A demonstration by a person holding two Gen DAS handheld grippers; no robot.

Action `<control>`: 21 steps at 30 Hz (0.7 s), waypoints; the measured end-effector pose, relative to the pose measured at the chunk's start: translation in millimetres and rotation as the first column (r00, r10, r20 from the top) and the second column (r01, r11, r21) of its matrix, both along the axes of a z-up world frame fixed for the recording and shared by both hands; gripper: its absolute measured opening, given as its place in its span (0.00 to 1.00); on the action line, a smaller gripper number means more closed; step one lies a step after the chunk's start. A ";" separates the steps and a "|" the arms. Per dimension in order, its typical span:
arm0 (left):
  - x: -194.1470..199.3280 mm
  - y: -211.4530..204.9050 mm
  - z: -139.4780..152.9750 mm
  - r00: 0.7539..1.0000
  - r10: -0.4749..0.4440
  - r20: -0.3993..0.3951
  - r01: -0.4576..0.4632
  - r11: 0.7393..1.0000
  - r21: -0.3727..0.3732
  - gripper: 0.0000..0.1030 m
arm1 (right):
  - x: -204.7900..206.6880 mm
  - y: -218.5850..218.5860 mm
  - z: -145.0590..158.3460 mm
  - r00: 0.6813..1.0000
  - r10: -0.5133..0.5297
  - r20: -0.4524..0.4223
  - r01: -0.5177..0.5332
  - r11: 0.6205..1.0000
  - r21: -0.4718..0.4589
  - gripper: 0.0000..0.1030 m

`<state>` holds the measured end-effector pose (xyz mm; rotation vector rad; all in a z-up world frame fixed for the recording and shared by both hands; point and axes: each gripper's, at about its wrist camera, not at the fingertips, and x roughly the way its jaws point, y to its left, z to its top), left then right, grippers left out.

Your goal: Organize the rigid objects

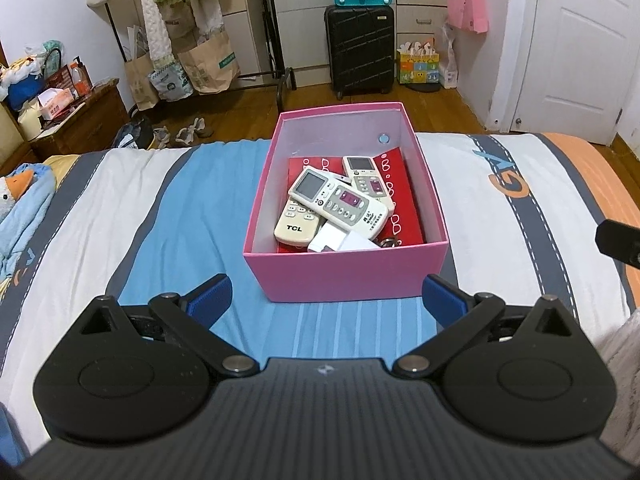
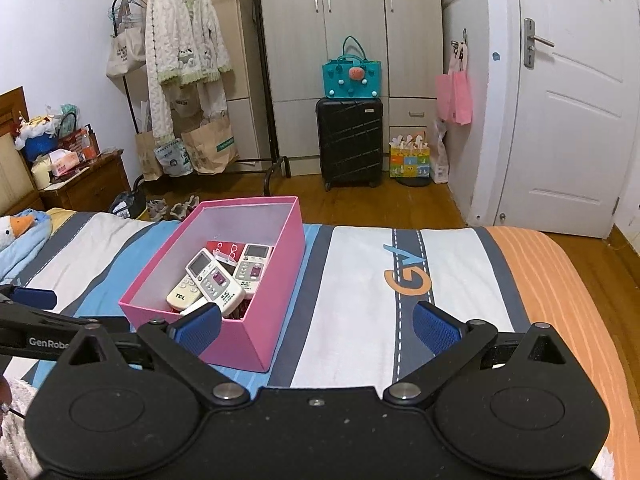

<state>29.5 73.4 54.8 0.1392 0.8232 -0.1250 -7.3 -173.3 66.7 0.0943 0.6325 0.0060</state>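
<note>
A pink box stands on the striped bed, also in the right wrist view. Inside it lie three white remotes: a TCL one, one with a purple panel on top, and one behind, over a red booklet with a white charger at the near wall. My left gripper is open and empty just in front of the box. My right gripper is open and empty, to the right of the box, with its left finger over the box's near corner.
The bed fills the foreground. A blue duck plush lies at the left. Beyond the bed are a nightstand, a clothes rack, a black suitcase and a white door.
</note>
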 end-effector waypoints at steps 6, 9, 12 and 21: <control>0.9 -0.1 -2.4 1.000 0.006 -0.014 -0.006 1.000 0.004 1.00 | 4.5 -0.8 -0.5 1.000 -0.003 -0.014 0.004 1.000 0.011 1.00; 2.7 -0.4 -2.6 1.000 0.007 -0.020 -0.007 1.000 0.004 1.00 | 5.3 -1.6 -1.8 1.000 -0.012 -0.018 0.012 1.000 0.008 1.00; 3.6 0.2 -3.5 1.000 0.012 -0.027 -0.012 1.000 -0.001 1.00 | 6.0 -1.5 -3.9 1.000 -0.013 -0.023 0.013 1.000 0.001 1.00; 5.7 2.3 -5.8 0.999 0.028 -0.041 -0.028 1.000 -0.006 1.00 | 7.1 -1.9 -8.1 0.999 -0.032 -0.044 0.033 0.999 0.008 1.00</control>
